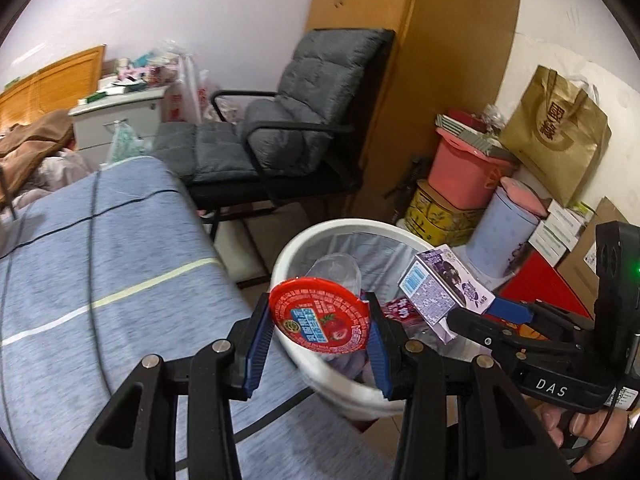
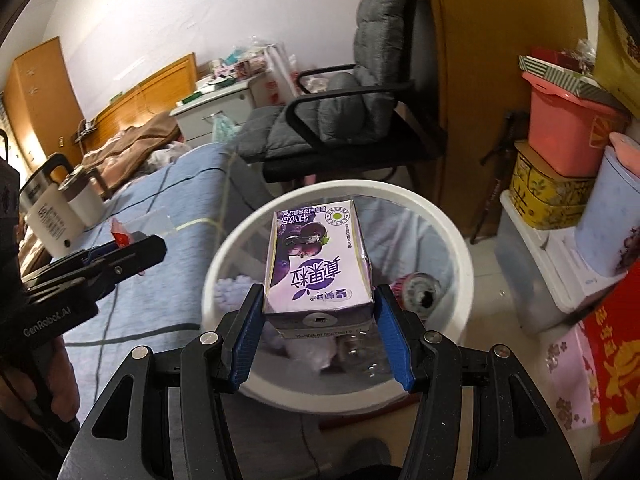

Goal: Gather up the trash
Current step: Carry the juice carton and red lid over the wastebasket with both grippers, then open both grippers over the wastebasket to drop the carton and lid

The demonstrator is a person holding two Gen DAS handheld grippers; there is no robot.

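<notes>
My left gripper (image 1: 318,330) is shut on a small cup with a red foil lid (image 1: 318,314), held over the near left rim of a white trash bin (image 1: 300,248). My right gripper (image 2: 320,316) is shut on a purple milk carton (image 2: 318,264), held above the middle of the same bin (image 2: 452,224). The carton (image 1: 440,288) and the right gripper (image 1: 476,312) also show at the right of the left wrist view. Inside the bin lie a crushed can (image 2: 418,290), clear plastic and pale wrappers. The left gripper (image 2: 124,248) shows at the left of the right wrist view.
A table with a blue-grey cloth (image 1: 100,260) stands left of the bin, with a kettle (image 2: 48,208) on it. A grey cushioned chair (image 1: 304,120) is behind. Boxes, a pink bin (image 1: 468,172), a paper bag (image 1: 556,136) and a wooden cabinet (image 1: 440,60) crowd the right.
</notes>
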